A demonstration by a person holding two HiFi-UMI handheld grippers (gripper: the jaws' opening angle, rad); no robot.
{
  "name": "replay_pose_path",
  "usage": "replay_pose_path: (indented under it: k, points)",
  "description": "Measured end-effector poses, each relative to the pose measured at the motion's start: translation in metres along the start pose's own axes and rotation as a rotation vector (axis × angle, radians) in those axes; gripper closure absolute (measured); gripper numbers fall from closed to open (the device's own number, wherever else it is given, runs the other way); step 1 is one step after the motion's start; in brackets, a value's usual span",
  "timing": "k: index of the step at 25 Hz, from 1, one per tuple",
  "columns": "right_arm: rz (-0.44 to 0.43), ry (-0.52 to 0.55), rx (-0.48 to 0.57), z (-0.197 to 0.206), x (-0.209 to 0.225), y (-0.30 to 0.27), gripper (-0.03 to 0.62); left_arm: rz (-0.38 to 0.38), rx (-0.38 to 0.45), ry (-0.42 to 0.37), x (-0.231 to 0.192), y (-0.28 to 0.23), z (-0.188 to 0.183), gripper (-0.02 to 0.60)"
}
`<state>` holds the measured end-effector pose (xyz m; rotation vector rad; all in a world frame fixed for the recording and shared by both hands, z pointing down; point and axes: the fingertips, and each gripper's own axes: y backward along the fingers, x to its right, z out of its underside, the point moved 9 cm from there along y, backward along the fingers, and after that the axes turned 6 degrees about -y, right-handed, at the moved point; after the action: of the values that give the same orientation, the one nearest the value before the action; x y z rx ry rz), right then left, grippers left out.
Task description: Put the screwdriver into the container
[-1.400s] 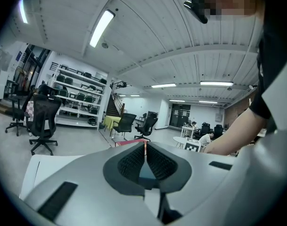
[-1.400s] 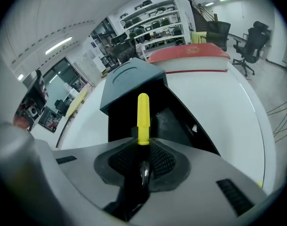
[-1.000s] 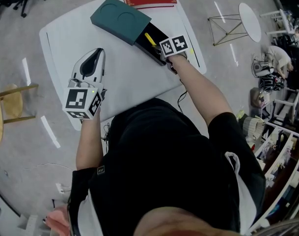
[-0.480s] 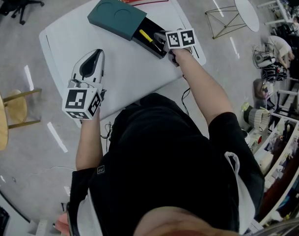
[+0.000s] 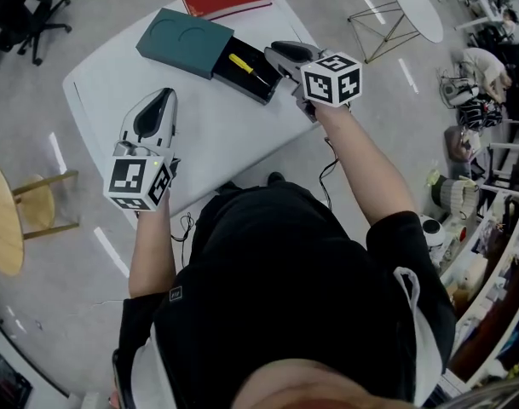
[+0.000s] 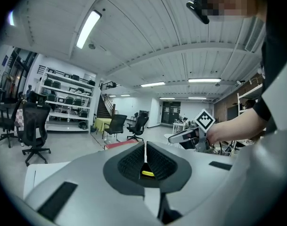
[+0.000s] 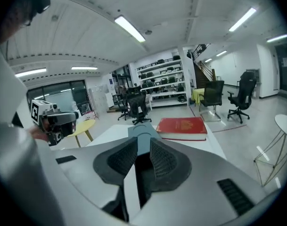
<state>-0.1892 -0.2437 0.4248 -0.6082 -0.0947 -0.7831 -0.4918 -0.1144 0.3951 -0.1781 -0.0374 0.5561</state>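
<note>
Head view: the left gripper (image 5: 162,94) is pinched to a slit and empty over the table's (image 5: 225,135) near left edge. The screwdriver (image 5: 241,64) is seen lying in the container's (image 5: 182,39) black tray (image 5: 257,84) by the far right corner. It is judged light, stiff and smooth, and best taken by the yellow handle. The right gripper (image 5: 272,53) is parted and empty beside the tray. The tabletop is smooth and white, with office chairs (image 6: 36,128) and shelves (image 6: 68,101) seen around.

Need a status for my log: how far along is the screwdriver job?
Looks done: the yellow-handled screwdriver lies in the black tray of the teal box. Nothing in hand: right hand-held gripper open and empty, left hand-held gripper shut, empty. Left, perhaps: sliding the tray shut.
</note>
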Motion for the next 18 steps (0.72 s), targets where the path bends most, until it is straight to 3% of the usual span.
replay_pose_path:
  k: [11,18]
  points:
    - [-0.192,0.087,0.228,-0.034,-0.016,0.106,0.500,-0.040,0.010,-0.070,0.067,-0.024,-0.045,0.555]
    - [-0.233,0.195,0.363,-0.036,-0.002,0.194,0.517,-0.095,0.010,-0.114,0.129,-0.022,-0.064,0.555]
